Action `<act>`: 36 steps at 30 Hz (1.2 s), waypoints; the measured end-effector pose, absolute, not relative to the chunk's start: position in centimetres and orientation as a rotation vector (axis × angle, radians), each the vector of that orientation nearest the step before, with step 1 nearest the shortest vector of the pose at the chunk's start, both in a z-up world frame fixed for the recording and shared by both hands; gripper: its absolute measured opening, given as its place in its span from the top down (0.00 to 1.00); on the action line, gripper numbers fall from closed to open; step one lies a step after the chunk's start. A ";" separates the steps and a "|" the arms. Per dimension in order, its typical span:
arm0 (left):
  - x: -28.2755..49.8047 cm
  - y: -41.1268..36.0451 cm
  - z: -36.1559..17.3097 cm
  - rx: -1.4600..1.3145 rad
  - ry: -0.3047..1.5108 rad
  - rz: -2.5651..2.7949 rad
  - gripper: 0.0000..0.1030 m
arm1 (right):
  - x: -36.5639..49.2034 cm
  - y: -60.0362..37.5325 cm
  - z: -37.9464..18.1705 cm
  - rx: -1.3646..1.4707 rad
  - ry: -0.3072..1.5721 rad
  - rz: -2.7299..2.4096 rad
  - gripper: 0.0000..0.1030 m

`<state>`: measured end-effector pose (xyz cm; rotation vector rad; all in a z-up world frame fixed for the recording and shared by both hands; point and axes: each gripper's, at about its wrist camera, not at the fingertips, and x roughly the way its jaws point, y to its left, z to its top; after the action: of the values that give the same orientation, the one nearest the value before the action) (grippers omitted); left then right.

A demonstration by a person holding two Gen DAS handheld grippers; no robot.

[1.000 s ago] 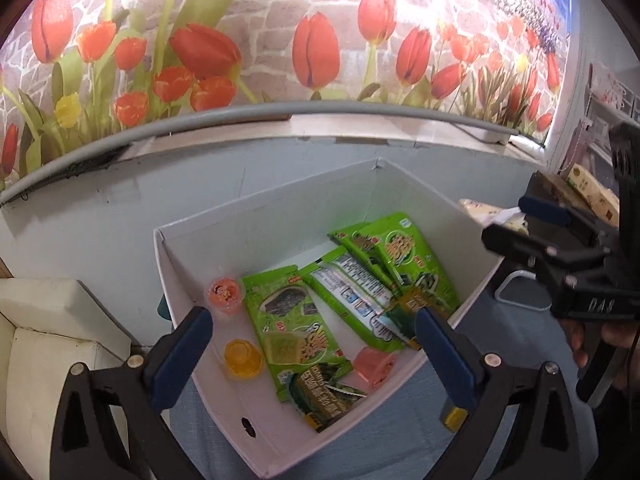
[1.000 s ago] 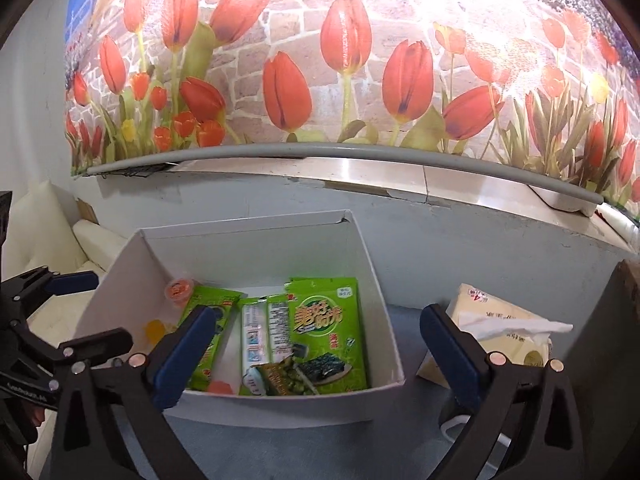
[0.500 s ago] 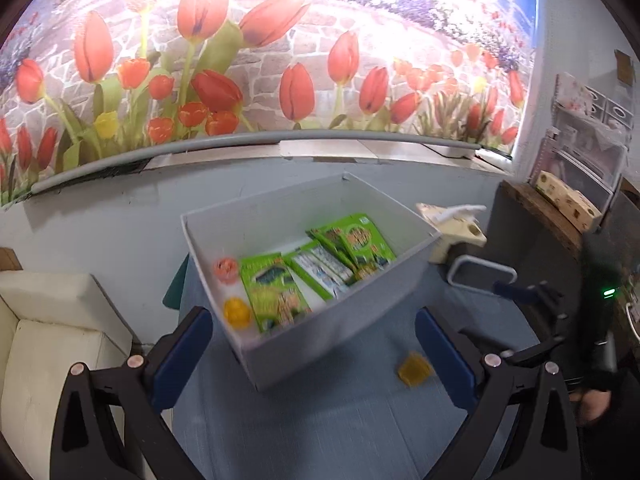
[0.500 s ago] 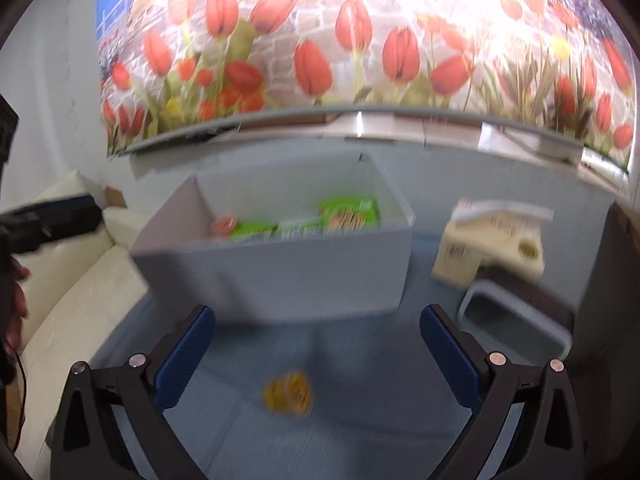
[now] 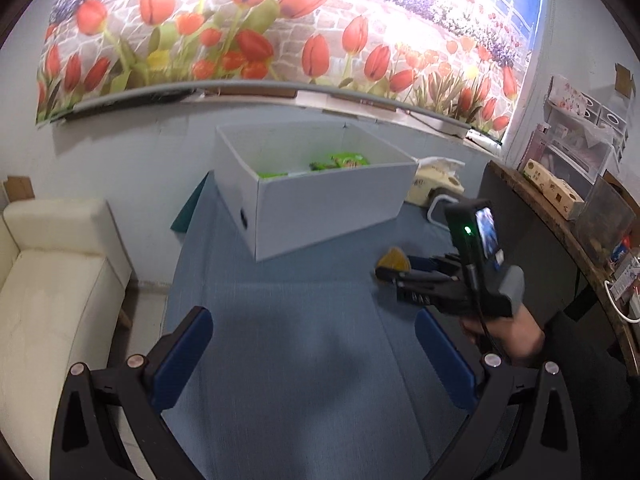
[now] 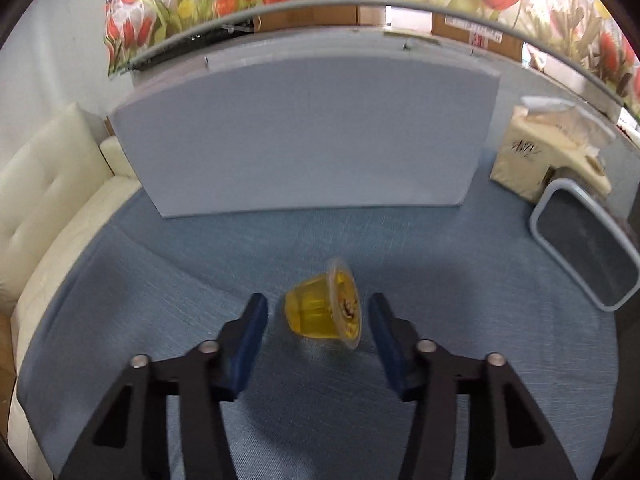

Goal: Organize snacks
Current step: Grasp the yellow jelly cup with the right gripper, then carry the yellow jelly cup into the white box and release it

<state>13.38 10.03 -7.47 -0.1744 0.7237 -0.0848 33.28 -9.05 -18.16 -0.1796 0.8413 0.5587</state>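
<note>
Left wrist view: left tongs (image 5: 312, 364) spread wide over the blue cloth-covered bench (image 5: 288, 380), blue pads apart, nothing between them. Farther back, a white rectangular cardboard box (image 5: 328, 208) standing on the bench, green snack packets (image 5: 344, 160) just showing over its near wall. To the right, a hand (image 5: 508, 336) gripping the black handle of the right tongs (image 5: 390, 270), with a small yellow jelly cup (image 5: 394, 260) at their tips, near the box's right corner but apart from it. Beyond the box, a cream tissue pack (image 5: 436, 184) and a grey-rimmed tray (image 5: 436, 208). Cream leather sofa (image 5: 52, 272) along the left edge; tulip mural (image 5: 280, 28) on the wall behind.

Right wrist view: right tongs (image 6: 318, 332) low over the bench (image 6: 160, 280), jaws closing around the translucent yellow jelly cup (image 6: 324, 312) lying on its side, sealed lid facing right. Visible gap on each side between blue pads (image 6: 250, 340) and cup, so not yet gripped. White box (image 6: 304, 136) well behind the cup, only its plain outer wall showing. Tissue pack (image 6: 532, 160) and dark grey-rimmed tray (image 6: 584, 248) off to the right, sofa (image 6: 52, 200) at left.
</note>
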 end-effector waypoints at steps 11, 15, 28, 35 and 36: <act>12.7 9.6 -9.0 -0.189 0.751 -0.090 0.00 | 32.8 -9.4 -17.6 -0.136 0.807 0.566 0.64; 13.2 9.7 -8.9 -0.182 0.751 -0.089 0.00 | 31.8 -9.3 -14.8 -0.126 0.742 0.585 0.64; 15.7 10.5 -8.6 -0.180 0.737 -0.081 0.00 | 37.4 -4.0 -2.2 -0.190 0.577 0.631 0.64; 16.8 12.1 -9.5 -0.202 0.749 -0.064 0.00 | 43.1 -1.6 -4.7 -0.207 0.670 0.594 0.63; 16.9 12.3 -9.6 -0.204 0.749 -0.060 0.00 | 43.3 -1.8 -5.1 -0.202 0.678 0.591 0.63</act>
<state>16.90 12.33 -9.60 -0.2040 0.7493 -0.0601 43.33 -1.77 -5.10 -0.2019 0.6781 0.5909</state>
